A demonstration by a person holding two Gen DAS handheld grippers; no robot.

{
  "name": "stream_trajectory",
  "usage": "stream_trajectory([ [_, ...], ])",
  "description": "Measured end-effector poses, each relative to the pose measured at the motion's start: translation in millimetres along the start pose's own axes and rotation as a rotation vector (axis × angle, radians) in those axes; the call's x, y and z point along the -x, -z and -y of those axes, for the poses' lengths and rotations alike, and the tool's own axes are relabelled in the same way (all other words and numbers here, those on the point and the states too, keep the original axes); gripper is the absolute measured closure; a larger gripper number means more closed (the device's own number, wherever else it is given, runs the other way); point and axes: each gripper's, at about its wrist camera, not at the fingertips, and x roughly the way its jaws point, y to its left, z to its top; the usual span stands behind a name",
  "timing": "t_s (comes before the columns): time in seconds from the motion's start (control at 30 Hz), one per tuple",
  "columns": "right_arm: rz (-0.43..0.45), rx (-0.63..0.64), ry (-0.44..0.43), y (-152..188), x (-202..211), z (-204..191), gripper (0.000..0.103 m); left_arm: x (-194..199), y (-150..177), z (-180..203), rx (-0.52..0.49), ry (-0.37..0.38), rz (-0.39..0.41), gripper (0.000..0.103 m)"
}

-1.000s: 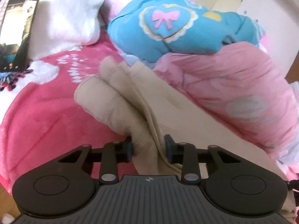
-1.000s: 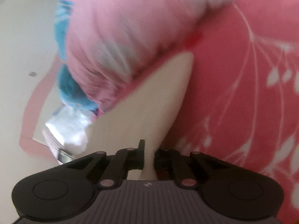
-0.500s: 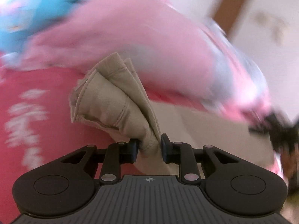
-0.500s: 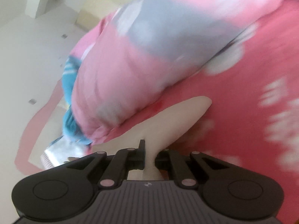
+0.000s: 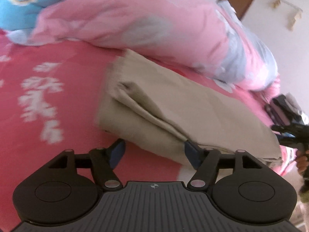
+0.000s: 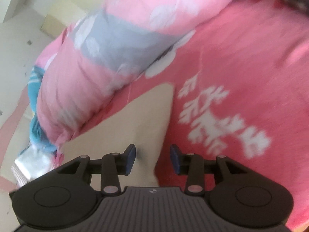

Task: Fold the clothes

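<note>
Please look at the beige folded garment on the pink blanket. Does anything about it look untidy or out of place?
Slightly. The beige garment lies folded on the pink blanket, but its layers gape unevenly at the near end, and its far edge crowds the rolled pink quilt. Both grippers are opening, gripping nothing.

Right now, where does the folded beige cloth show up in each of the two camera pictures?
Left wrist view: the beige cloth lies across the middle, running from centre left to the right edge, just beyond the opening claw.
Right wrist view: the beige cloth sits at lower centre, reaching down between the opening claw's tips.
Shared landmark: the rolled pink quilt right behind the cloth.
</note>
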Motion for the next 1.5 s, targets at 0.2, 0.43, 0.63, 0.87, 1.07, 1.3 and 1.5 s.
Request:
stream_trajectory([
  [0.2, 0.011, -0.061, -0.032, 8.8, 15.6, 1.0, 0.058, 29.5, 4.7, -17.7, 0.096, -0.031, 0.089, 0.031],
  [0.43, 0.020, -0.077, -0.081, 27.1, 29.5, 2.2, 0.053, 58.4, -3.0, 2.6, 0.070, -0.128, 0.165, 0.031],
  [0.63, 0.071, -0.048, -0.118, 32.0, 60.8, -2.6, 0.053, 88.8, -14.9, 50.2, -0.005, -0.152, 0.227, 0.030],
  [0.87, 0.149, 0.076, -0.159, 38.6, 95.4, -26.6, 0.052, 113.9, -17.4, 104.3, -0.140, -0.166, 0.299, 0.021],
  [1.07, 0.163, 0.153, -0.177, 48.8, 107.5, -49.4, 0.052, 108.3, -9.6, 104.0, -0.126, -0.171, 0.292, 0.021],
  [1.3, 0.136, 0.239, -0.149, 56.0, 98.3, -89.3, 0.052, 87.7, 6.5, 82.9, -0.123, -0.155, 0.278, 0.021],
  [1.5, 0.057, 0.362, -0.144, 66.6, 55.7, -142.2, 0.052, 62.8, 20.3, 54.2, -0.104, -0.174, 0.247, 0.023],
])
